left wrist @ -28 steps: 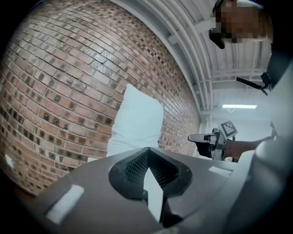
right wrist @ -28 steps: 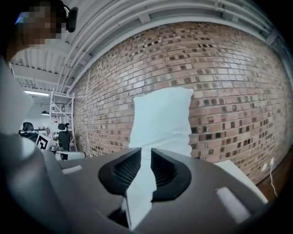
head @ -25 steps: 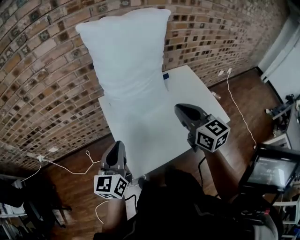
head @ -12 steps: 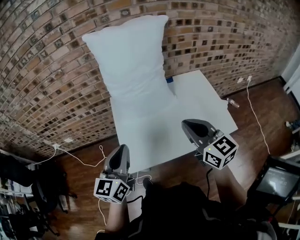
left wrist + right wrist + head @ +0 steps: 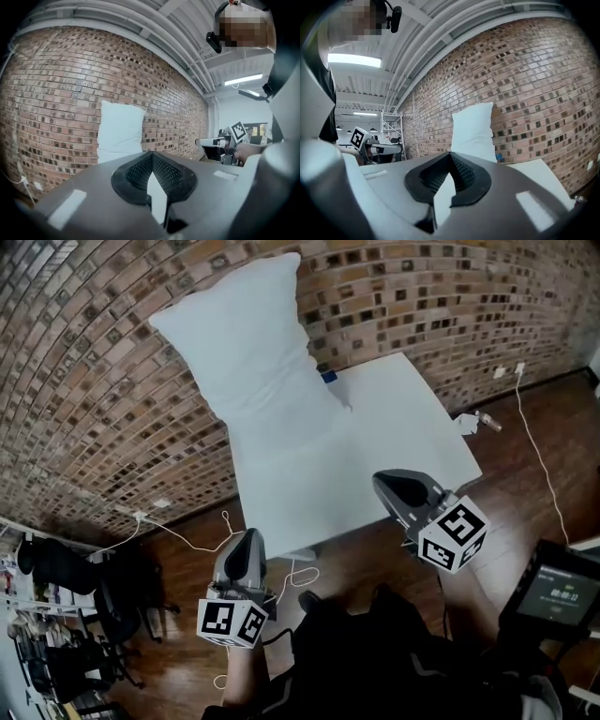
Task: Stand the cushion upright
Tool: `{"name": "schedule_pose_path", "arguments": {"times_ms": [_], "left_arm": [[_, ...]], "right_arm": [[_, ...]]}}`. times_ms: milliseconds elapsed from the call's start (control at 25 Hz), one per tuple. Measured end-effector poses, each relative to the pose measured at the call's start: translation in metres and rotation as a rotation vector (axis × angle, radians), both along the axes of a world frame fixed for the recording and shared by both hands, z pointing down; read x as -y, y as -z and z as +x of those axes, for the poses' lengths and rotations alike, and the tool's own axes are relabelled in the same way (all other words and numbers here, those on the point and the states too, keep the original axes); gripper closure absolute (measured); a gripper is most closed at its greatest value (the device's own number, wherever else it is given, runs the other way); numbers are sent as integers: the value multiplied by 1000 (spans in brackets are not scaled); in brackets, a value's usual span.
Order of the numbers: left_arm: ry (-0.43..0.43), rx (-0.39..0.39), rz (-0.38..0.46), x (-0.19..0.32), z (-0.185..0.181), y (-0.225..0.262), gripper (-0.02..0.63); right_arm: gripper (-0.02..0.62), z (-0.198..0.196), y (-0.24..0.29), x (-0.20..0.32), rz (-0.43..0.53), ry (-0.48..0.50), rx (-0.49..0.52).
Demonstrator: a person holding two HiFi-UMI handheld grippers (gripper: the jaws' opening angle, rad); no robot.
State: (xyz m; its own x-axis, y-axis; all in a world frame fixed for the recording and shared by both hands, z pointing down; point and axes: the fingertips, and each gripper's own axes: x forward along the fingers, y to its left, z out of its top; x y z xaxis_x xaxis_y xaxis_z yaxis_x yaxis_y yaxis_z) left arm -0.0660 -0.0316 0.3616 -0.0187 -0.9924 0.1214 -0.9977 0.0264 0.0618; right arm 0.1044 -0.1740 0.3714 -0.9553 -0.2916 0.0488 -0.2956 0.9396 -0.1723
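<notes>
The white cushion (image 5: 248, 343) stands upright at the back of the white table (image 5: 403, 427) and leans on the brick wall; it also shows in the left gripper view (image 5: 119, 131) and the right gripper view (image 5: 473, 129). Both grippers are well back from it, off the table's near edge. My left gripper (image 5: 249, 540) is over the wooden floor, shut and empty (image 5: 151, 155). My right gripper (image 5: 382, 480) hangs by the table's front right corner, shut as well with nothing in it (image 5: 451, 157).
White cables (image 5: 187, 540) trail over the wooden floor, and a plug adapter (image 5: 466, 423) lies right of the table. A small blue thing (image 5: 327, 376) sits behind the cushion. A screen device (image 5: 558, 592) stands at the lower right, dark chairs (image 5: 112, 596) at the left.
Both grippers have drawn back from the table toward the person, and the left one rose a little. The cushion stays upright against the wall.
</notes>
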Motion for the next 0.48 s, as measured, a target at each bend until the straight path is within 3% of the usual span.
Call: {"name": "schedule_pose_path", "arguments": {"times_ms": [240,400,480], "left_arm": [[-59,23,30,-11,-1,16,595],[-101,59,23,-41,-12,10,595],[-96,41,27,-52,-27,8,595]], "right_arm": [[589,-9,16,-24,45,-26,7],[589,-21,16,-51,17,-58,52],[589,-31,17,-62,2,-72,56]]}}
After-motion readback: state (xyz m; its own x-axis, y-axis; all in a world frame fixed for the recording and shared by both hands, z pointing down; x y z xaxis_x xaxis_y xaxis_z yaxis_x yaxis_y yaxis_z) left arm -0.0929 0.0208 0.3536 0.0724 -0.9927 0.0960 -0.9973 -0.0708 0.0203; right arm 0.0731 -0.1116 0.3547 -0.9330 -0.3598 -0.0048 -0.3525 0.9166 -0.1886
